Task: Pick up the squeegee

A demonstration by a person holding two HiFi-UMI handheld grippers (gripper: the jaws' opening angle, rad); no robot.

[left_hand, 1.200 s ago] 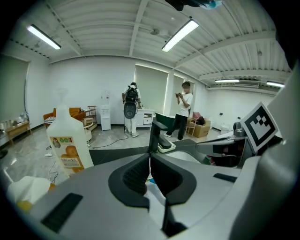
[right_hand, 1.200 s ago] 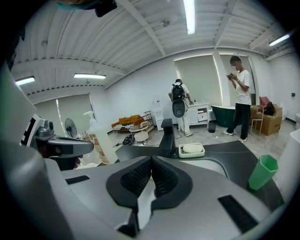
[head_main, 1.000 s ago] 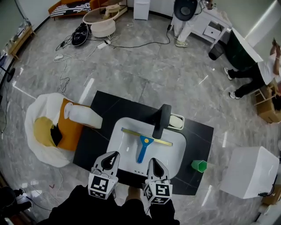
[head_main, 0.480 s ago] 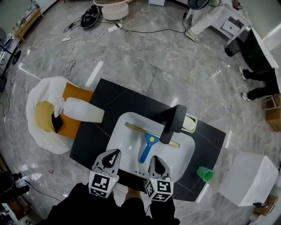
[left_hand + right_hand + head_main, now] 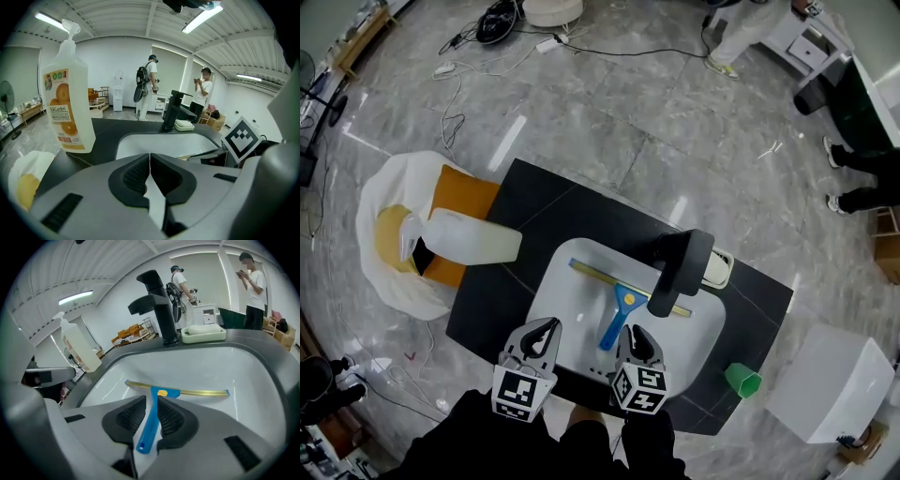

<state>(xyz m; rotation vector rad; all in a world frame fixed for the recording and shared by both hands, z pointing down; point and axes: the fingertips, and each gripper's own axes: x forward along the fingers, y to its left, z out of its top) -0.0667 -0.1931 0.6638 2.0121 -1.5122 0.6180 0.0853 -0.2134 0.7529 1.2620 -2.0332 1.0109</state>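
While the squeegee (image 5: 618,312) lies amid bare sink (image 5: 570,321) floor, the right hand-held gripper (image 5: 636,333), jaws just opening, frames its handle untouched; left hand-held gripper (image 5: 546,328) closed, empty

Shot steeply down from head height over white oval basin (image 5: 565,314) in black countertop (image 5: 534,211); shot low and close from left gripper (image 5: 540,332) and right gripper (image 5: 636,336), both toward basin's tall black tap (image 5: 159,310).
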